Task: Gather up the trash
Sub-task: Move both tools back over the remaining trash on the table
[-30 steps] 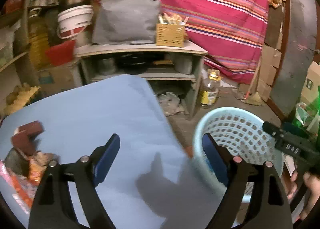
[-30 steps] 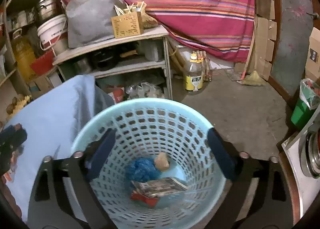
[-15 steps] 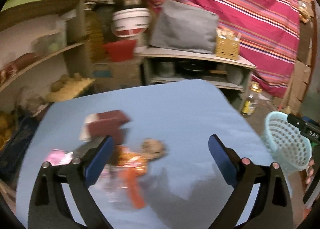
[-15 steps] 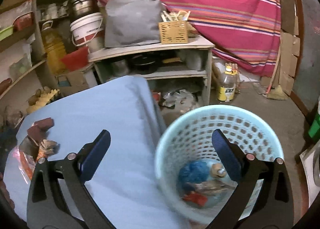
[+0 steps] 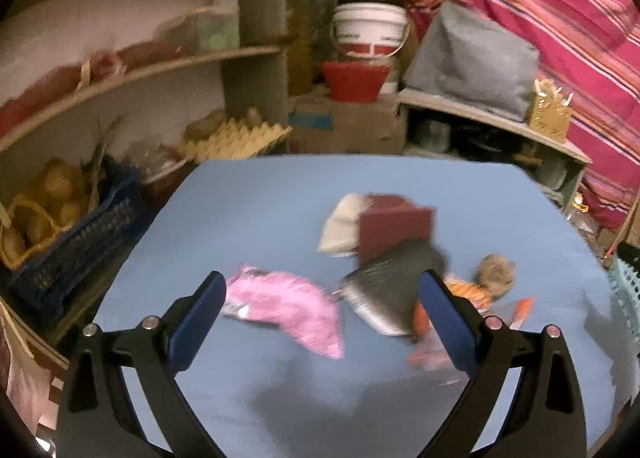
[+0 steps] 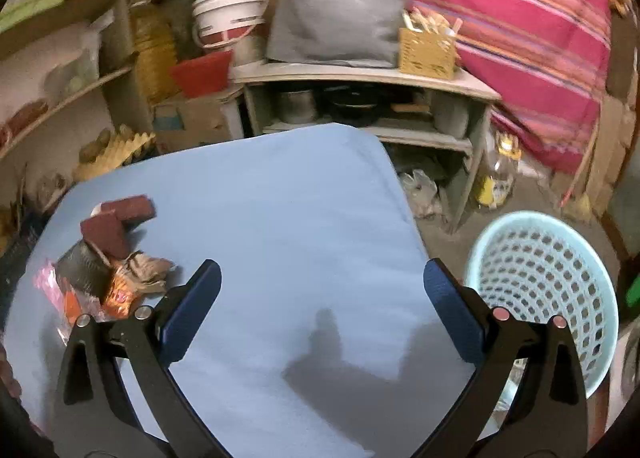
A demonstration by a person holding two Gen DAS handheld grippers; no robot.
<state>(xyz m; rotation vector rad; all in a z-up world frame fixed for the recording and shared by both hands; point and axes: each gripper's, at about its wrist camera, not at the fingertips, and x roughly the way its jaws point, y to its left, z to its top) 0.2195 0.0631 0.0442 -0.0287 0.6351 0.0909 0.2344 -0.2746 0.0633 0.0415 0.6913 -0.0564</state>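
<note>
A pile of trash lies on the blue table [image 5: 280, 198]: a pink wrapper [image 5: 288, 310], a dark silvery bag [image 5: 388, 290], a maroon box [image 5: 394, 226], an orange wrapper [image 5: 468, 290] and crumpled brown paper [image 5: 496, 268]. My left gripper [image 5: 322, 290] hangs open just above and in front of the pink wrapper and the dark bag, holding nothing. My right gripper [image 6: 322, 274] is open over bare tablecloth. From it the pile, with the maroon box [image 6: 116, 222], is at the left and the light blue basket [image 6: 540, 282] stands on the floor at the right.
Left of the table are wall shelves, a blue crate [image 5: 76, 250] with a basket of potatoes, and an egg tray [image 5: 236, 138]. Behind it stand a white bucket [image 5: 370, 30], a low shelf unit [image 6: 360, 78] and a striped cloth. An oil bottle [image 6: 496, 178] stands on the floor.
Both grippers swung left from the basket toward the table. The left one went from the table's edge to over the trash pile and its jaws widened. The right one left the basket mouth.
</note>
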